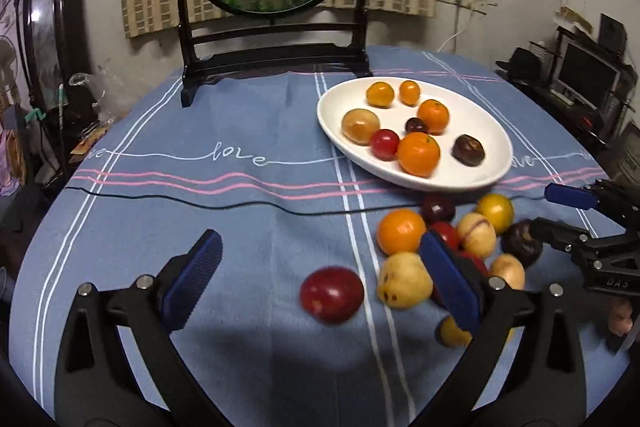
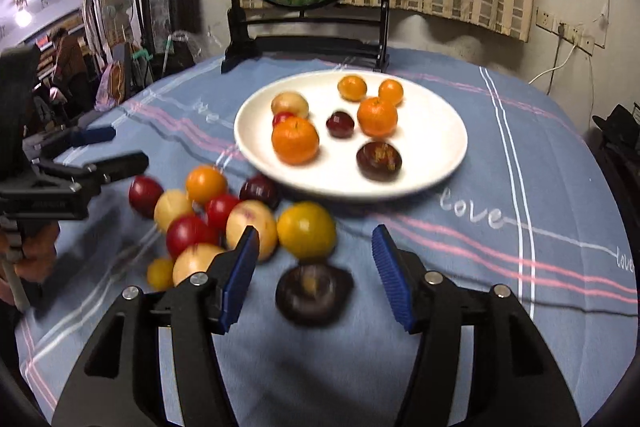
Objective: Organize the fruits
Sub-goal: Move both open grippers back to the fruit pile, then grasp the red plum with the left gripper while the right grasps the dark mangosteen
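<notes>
Left gripper: the left gripper (image 1: pixel 320 281) stood released, its fingers (image 1: pixel 196 279) spread as wide as they went and nothing pressed between them.
Fruit ahead of it: a red plum (image 1: pixel 332 294) lay on the desk (image 1: pixel 200 219) in the gap between the two fingers, nearer the right one, touching neither.
Right gripper: the right gripper (image 2: pixel 316 277) was about half open and held nothing; its pads stood clear on both sides.
Fruit ahead of it: a dark round fruit (image 2: pixel 314 293), blurred, sat on the cloth just in front of the gap, close to centred, slightly nearer the left finger.
Key relation: each hand had one fruit nearly on its own line of reach; the dark fruit looked round with no clear long axis, so the angle of approach probably mattered little.
Loose heap: the other fruits (image 2: pixel 224 219), red, yellow, pale and orange, lay bunched together between the two grippers, near the plate's close edge.
Plate: the white plate (image 2: pixel 432 115) stood farther back, right of centre from the left view, already carrying oranges and dark fruits.
Hand pose: both grippers pointed forward and downward toward the cloth, low over the desk.
Likely step: picking the next fruits for the plate.
Risk: closing beside the heap could nudge neighbours rolling.
</notes>
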{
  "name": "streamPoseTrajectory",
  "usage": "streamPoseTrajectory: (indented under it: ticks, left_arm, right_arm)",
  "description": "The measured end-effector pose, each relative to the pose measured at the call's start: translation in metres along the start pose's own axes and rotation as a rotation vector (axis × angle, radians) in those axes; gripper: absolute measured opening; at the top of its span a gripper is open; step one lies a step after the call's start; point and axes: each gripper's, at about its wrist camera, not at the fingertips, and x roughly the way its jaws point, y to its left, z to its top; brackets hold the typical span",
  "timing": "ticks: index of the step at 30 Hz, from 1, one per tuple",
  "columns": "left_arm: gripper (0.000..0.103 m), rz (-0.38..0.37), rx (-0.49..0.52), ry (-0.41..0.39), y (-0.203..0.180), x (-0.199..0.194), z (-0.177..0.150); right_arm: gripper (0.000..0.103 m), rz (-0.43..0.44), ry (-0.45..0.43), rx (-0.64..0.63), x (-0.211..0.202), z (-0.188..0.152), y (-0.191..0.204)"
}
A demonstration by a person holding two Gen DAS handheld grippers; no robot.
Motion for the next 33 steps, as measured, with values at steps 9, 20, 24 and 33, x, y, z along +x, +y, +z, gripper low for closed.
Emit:
streamPoseTrajectory:
  ticks: [9, 20, 24, 33]
  left_arm:
    - [0.101, 0.086, 0.080, -0.038, -0.006, -0.017, -0.009]
    - [0.101, 0.063, 0.008, -0.010, 0.006, -0.016, -0.006]
    - [0.101, 0.068, -0.012, 0.005, 0.010, -0.014, -0.006]
    - [0.101, 0.097, -0.024, 0.016, 0.014, -0.007, -0.007]
  right_arm:
    - [0.066, -0.053, 0.085, -0.153, 0.008, -0.015, 0.025]
    - [0.066, -0.027, 0.158, -0.014, 0.026, -0.020, -0.003]
    - [0.066, -0.037, 0.167, -0.020, 0.031, -0.020, -0.001]
    - [0.049, -0.030, 0.153, -0.005, 0.030, -0.017, -0.004]
